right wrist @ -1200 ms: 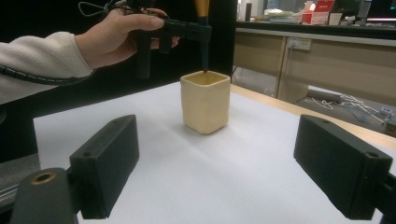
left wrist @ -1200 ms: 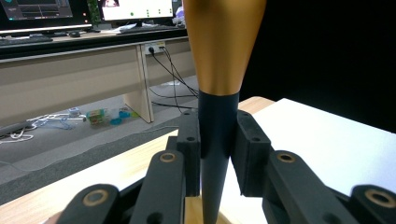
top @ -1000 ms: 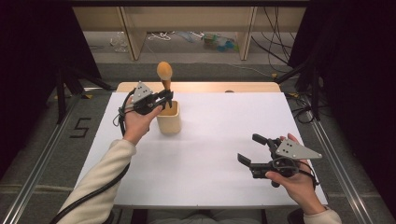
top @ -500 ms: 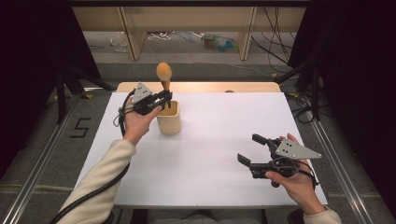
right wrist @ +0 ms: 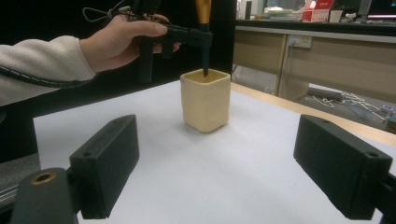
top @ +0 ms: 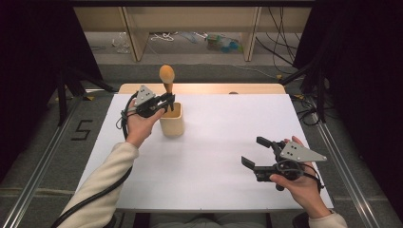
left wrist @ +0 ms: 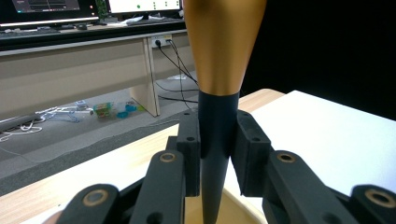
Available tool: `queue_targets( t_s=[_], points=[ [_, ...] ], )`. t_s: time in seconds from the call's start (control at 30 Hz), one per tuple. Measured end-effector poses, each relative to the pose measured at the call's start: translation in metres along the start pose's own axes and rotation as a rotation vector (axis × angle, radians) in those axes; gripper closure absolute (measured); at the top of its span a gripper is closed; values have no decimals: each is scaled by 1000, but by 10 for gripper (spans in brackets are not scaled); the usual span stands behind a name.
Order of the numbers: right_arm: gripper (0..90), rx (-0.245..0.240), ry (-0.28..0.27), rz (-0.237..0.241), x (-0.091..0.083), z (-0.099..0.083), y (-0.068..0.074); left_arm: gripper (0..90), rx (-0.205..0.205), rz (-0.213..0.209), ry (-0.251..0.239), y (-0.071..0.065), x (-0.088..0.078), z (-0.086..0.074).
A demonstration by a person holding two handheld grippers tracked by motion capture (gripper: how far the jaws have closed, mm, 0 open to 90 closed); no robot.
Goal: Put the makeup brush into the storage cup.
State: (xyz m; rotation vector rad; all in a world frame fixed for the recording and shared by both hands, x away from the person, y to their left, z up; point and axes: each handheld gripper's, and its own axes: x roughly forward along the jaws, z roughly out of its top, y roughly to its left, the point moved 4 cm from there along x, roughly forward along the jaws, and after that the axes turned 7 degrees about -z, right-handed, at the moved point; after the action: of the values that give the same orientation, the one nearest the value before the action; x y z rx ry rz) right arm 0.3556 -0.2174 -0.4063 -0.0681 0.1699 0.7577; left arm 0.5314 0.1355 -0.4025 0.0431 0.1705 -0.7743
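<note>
The left gripper (top: pixel 167 101) pinches the dark handle of a wooden-headed utensil (top: pixel 167 77), upright over the cream square ceramic cup (top: pixel 172 122) near the white table's (top: pixel 218 156) far-left edge. The right gripper (top: pixel 256 152) rests spread and empty near the right edge.

Cream cup (top: pixel 171 121) — golden-brown, dark-tipped utensil (top: pixel 167 77) — white table (top: pixel 214 156).

Dark curtains (top: pixel 38 47) flank the white table (top: pixel 228 142); beyond it a beige desk (top: pixel 190 14) stands over cables (top: pixel 164 36) on grey floor (top: pixel 214 59).
</note>
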Motion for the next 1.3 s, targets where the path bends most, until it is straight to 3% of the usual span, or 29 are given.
queue_targets(
  t_s=[1.3],
  points=[
    [152, 2, -12, -13, 2, -1, 0, 742, -17, 24, 26, 6, 2, -13]
  ],
)
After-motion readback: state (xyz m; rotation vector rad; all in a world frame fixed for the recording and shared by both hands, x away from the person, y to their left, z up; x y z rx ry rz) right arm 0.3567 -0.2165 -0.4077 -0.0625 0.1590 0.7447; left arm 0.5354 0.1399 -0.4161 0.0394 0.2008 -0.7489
